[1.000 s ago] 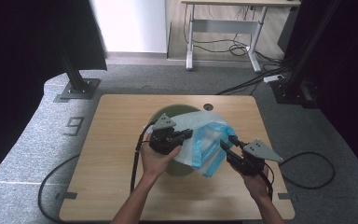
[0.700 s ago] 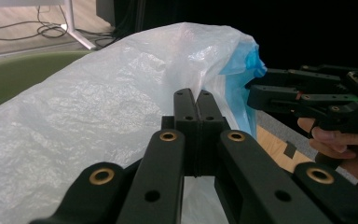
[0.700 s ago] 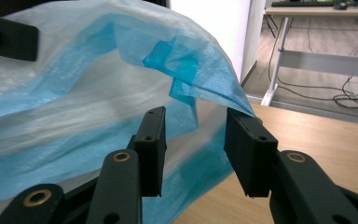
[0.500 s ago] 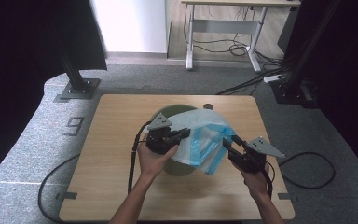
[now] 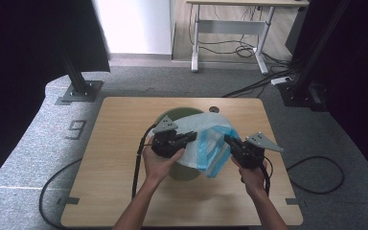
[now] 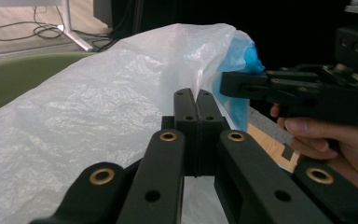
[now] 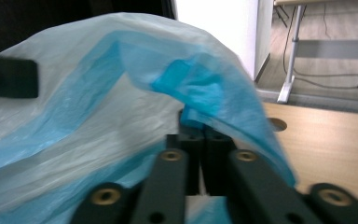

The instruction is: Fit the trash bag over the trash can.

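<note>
A thin white and blue plastic bag is stretched between both grippers above a round green bin on the wooden table. My left gripper is shut on the bag's white edge, its jaws pressed together. My right gripper is shut on the bag's blue rim, and that rim drapes over its closed jaws. In the left gripper view the right gripper and the hand holding it stand just beyond the bag. The green bin's rim curves behind the bag at the left.
A small round hole sits in the table near its far edge. Black cables trail off both sides of the table onto the grey floor. A white desk frame and black stand bases lie beyond the table.
The right gripper has moved away from the left one, a little to the right and up the table, stretching the bag's mouth wider over the bin. The left gripper has held its place.
</note>
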Available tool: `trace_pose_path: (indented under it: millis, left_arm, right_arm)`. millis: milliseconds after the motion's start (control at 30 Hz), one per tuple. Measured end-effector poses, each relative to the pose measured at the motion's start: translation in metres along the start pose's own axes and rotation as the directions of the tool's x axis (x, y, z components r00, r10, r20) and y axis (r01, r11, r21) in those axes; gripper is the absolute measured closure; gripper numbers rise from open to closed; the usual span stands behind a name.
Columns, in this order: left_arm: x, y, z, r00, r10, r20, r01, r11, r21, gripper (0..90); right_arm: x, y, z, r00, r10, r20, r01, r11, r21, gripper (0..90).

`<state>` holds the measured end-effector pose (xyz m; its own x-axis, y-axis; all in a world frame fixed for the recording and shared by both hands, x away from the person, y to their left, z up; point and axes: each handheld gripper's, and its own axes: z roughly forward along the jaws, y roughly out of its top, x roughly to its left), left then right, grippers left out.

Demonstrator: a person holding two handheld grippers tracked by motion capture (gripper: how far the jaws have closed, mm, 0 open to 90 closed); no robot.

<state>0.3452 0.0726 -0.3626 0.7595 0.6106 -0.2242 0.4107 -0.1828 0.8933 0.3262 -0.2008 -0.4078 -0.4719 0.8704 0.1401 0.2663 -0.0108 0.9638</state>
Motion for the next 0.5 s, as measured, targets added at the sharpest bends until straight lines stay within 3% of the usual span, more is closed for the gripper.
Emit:
trace_pose_path:
  millis: [133,300,500]
  left_arm:
    - [0.009,0.001,-0.005,0.9996,-0.025,-0.01,0.025,0.9993,-0.028,89.8]
    - [0.02,0.003,-0.018,0.998,-0.052,-0.036,0.049,0.9951,-0.086,89.9]
    - [0.031,0.005,-0.032,0.9948,-0.078,-0.065,0.069,0.9897,-0.125,89.9]
  right_arm:
    - [0.002,-0.001,-0.005,0.9988,-0.048,0.001,0.048,0.999,0.002,88.8]
    - [-0.007,-0.004,-0.015,0.9981,-0.062,0.007,0.062,0.998,0.012,88.9]
    - [-0.017,-0.004,-0.014,0.9947,-0.084,0.059,0.082,0.996,0.024,88.9]
